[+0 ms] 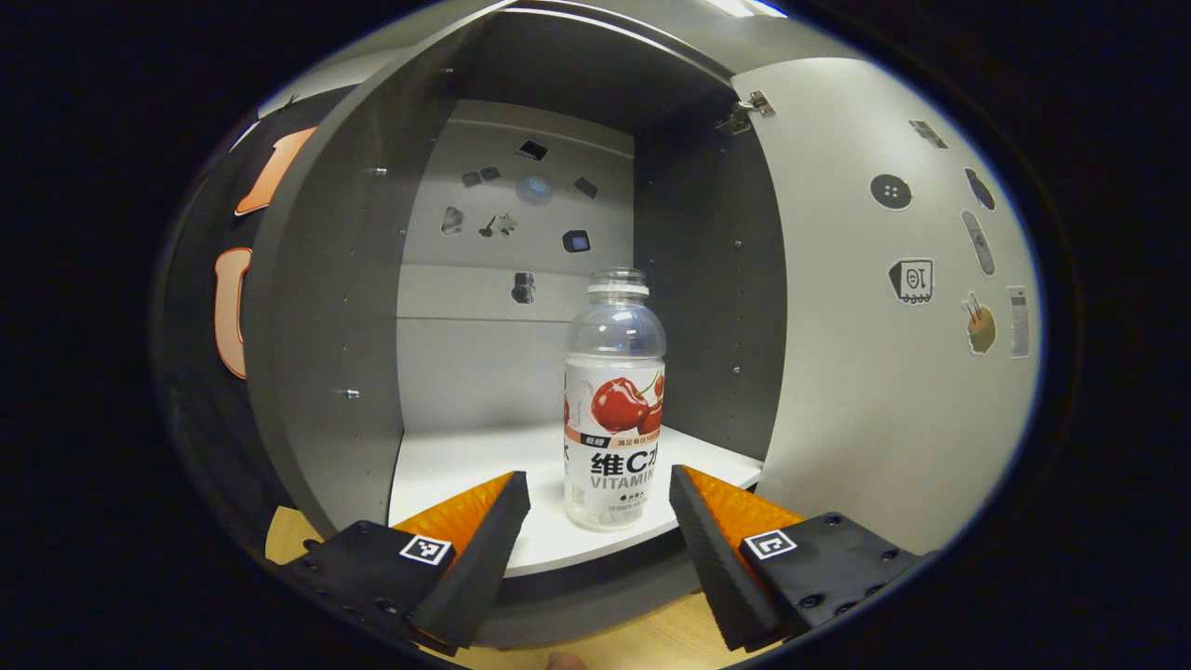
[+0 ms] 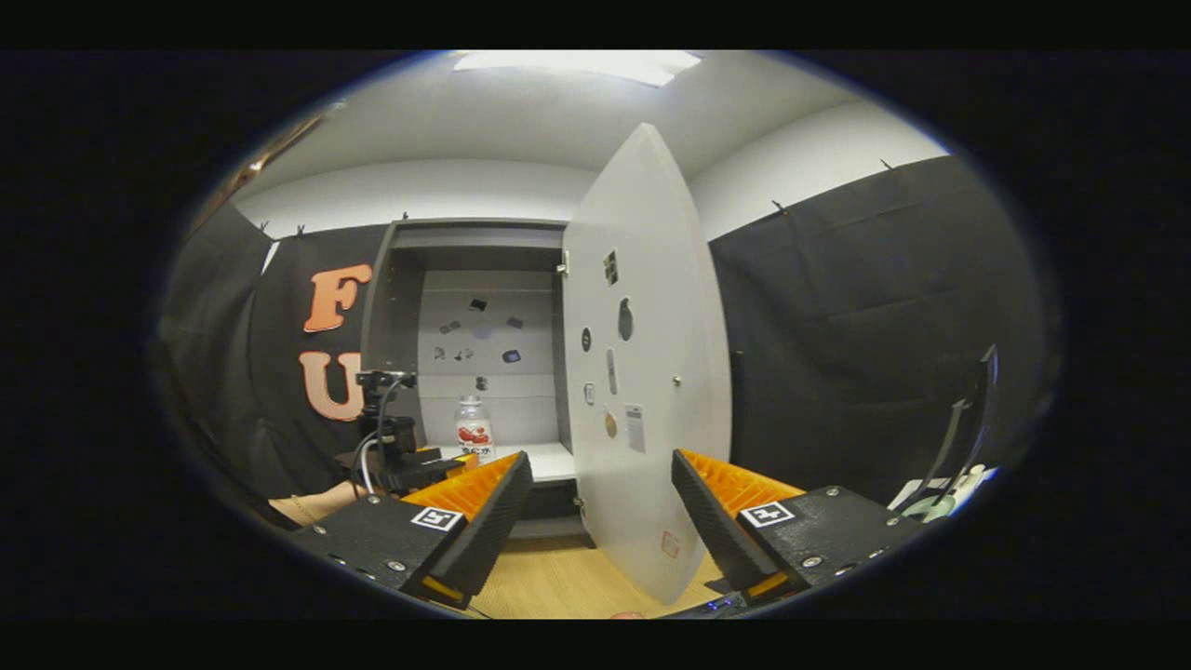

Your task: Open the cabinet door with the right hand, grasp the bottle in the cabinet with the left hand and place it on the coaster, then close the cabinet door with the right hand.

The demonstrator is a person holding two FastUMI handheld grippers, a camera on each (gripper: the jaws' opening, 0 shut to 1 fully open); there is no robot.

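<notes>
Clear bottle (image 1: pixel 614 400) upright on cabinet shelf (image 1: pixel 465 465), just beyond left claw (image 1: pixel 600 489); claw wide open, empty.

Cabinet door (image 1: pixel 884 307) swung wide — shelf (image 1: pixel 465 465) front unobstructed.

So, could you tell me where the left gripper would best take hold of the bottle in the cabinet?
Probably on the labelled body of the bottle, below the rounded shoulder, coming straight in from the front. It stands upright near the shelf edge, its straight sides lined up with the open left gripper.
</notes>
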